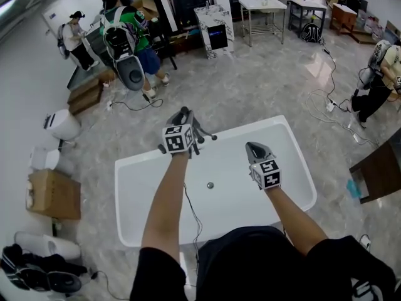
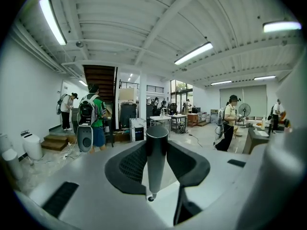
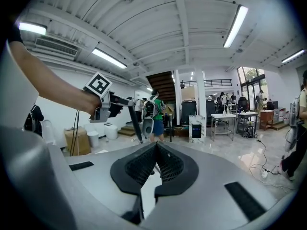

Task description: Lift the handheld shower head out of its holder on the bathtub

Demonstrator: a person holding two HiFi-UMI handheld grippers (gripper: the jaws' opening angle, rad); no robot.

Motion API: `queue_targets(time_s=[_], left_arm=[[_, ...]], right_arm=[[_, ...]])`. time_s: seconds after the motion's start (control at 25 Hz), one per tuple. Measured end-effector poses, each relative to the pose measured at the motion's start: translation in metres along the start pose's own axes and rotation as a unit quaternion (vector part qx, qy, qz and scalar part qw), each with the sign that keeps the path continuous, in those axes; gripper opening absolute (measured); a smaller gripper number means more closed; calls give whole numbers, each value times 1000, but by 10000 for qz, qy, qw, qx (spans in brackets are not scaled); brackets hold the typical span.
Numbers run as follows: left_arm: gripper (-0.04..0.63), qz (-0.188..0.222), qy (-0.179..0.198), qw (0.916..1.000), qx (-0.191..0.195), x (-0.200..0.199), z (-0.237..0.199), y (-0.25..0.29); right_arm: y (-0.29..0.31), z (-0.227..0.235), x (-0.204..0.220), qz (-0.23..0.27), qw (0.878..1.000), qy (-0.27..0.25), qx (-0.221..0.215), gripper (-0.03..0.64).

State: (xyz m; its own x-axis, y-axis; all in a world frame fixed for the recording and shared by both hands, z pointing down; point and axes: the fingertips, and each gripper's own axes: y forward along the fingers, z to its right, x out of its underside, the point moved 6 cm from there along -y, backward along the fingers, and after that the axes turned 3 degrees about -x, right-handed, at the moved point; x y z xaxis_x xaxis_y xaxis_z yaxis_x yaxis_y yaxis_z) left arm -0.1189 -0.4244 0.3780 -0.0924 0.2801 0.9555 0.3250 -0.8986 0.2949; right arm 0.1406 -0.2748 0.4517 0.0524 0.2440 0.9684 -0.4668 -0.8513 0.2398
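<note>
The white bathtub [image 1: 150, 231] lies straight below me. My left gripper [image 1: 185, 120] is at its far rim, shut on the shower head [image 2: 157, 143], a dark grey tapered handle standing upright between the jaws [image 2: 157, 163]. Its small lower tip hangs just over the white tub surface. From the right gripper view the left gripper [image 3: 111, 101] holds that dark handle [image 3: 135, 124] slanting downward. I cannot make out the holder. My right gripper [image 1: 254, 148] hovers over the tub's right half, shut with nothing between its pads [image 3: 156, 164].
A drain [image 1: 210, 185] sits in the tub floor. A person in green with a backpack [image 1: 128, 36] stands beyond the tub, another person at the right [image 1: 379, 80]. Cardboard boxes [image 1: 55, 193] and a toilet [image 1: 62, 125] are left; cables [image 1: 329, 102] cross the floor.
</note>
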Motion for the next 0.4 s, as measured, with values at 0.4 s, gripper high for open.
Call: queue_targets(time_s=[0.4], left_arm=[[124,0,98,9999,95,-2,17,9]], right_arm=[[0,4,14,-78,9997,92,-199,-2]])
